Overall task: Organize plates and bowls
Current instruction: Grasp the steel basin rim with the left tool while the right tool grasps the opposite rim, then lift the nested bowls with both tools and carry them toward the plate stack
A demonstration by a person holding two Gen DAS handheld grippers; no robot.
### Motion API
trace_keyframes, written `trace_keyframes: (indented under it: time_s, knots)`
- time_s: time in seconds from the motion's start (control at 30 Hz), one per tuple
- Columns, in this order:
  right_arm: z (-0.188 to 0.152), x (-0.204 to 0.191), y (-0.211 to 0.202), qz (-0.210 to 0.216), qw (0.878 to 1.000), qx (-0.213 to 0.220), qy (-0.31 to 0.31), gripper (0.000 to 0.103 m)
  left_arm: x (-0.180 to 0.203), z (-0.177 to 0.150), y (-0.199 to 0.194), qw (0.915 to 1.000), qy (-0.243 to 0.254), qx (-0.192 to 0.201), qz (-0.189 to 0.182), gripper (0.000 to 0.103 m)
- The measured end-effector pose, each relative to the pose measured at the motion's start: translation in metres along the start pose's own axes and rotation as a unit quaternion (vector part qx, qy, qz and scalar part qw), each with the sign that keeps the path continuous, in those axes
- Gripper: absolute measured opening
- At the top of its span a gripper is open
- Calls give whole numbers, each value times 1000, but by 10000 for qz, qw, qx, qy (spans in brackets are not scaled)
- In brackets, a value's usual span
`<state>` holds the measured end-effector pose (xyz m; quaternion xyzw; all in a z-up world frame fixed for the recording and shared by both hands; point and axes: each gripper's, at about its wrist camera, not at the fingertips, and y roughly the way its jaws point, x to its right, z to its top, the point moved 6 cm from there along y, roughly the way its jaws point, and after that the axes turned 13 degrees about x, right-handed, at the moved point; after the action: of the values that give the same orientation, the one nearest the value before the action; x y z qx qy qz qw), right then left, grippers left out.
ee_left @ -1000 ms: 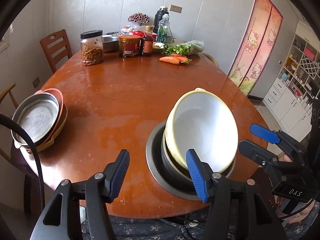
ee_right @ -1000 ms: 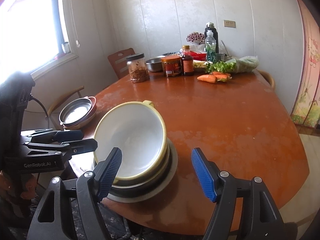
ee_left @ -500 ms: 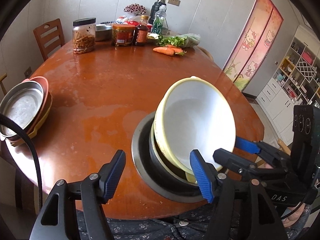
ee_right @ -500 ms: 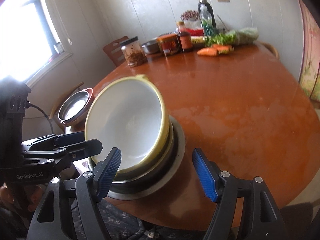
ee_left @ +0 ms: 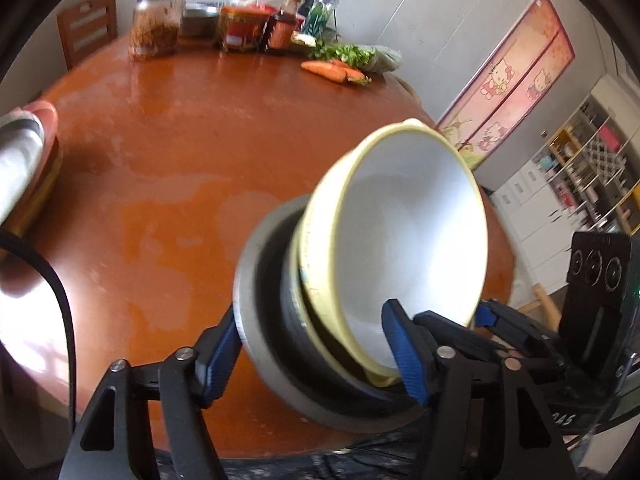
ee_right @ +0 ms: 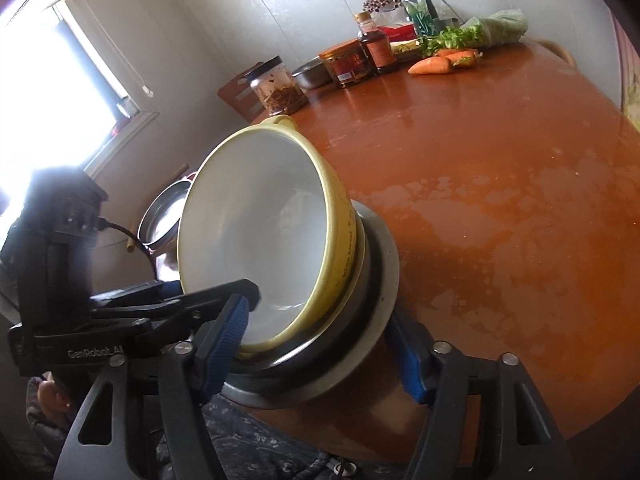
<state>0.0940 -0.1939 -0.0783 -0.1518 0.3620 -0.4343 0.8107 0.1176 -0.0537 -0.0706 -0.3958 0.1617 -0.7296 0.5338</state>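
Note:
A yellow bowl (ee_left: pixel 400 232) (ee_right: pixel 256 232), white inside, leans in a dark bowl (ee_left: pixel 292 320) on a steel plate (ee_left: pixel 250 300) (ee_right: pixel 386 280) at the table's near edge. My left gripper (ee_left: pixel 310 316) straddles this stack's near left side. One pad is tucked under the plate's rim and the other lies inside the yellow bowl, both against it. My right gripper (ee_right: pixel 320 312) straddles the near right side the same way. Its jaws are closing with the stack's edge between them, and the pads touch the bowl and the plate.
A steel pan on pink and yellow plates (ee_left: pixel 28 152) (ee_right: pixel 164 212) sits at the table's left edge. Jars (ee_left: pixel 154 24), bottles, carrots (ee_left: pixel 326 70) and greens crowd the far side. A wooden chair (ee_left: pixel 86 28) stands behind. The brown tabletop (ee_left: pixel 180 152) between is bare.
Both grippers came down and forward until their fingers closed in around the stack's near edge, where before they hung short of it. The right jaws narrowed and both views rolled.

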Motion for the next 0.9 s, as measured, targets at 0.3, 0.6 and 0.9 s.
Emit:
trace_keyframes:
  time_s: [0.3, 0.6, 0.9]
  knots:
    - [2, -4, 1, -86, 9998, 50, -156, 64, -2, 3, -2, 9999, 30, 58, 97, 64]
    - [11, -21, 2, 64, 9994, 143, -324, 64, -11, 13, -22, 9991, 73, 350, 219, 64]
    - [26, -43, 8, 172, 9980, 239, -563, 64, -20, 28, -42, 9977, 84, 626, 254, 64]
